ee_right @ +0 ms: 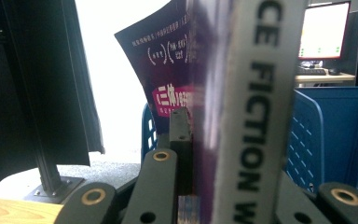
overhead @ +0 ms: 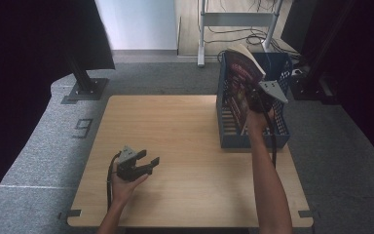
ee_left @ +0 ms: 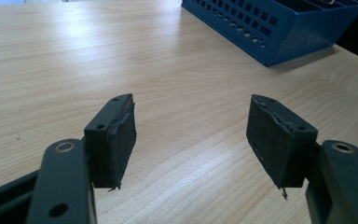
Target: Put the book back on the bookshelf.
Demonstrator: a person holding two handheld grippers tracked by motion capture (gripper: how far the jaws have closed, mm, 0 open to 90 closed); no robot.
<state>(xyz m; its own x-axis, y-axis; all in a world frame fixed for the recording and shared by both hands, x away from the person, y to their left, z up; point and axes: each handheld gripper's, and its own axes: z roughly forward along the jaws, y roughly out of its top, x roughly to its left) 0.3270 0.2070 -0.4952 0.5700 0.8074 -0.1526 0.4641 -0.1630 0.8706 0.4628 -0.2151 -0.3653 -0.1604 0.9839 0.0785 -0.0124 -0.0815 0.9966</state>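
one book (overhead: 241, 78) clamped by right gripper (overhead: 254, 100) over blue basket (overhead: 280, 134).

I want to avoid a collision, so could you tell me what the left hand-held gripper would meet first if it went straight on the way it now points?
Probably the blue basket: the open left hand-held gripper points across bare table toward it, though depth is unclear.

A dark purple paperback book (overhead: 241, 80) stands upright, tilted slightly, over the blue slotted basket (overhead: 278, 137) at the worktop's far right; grey spine (ee_right: 254, 112) reads "FICTION".
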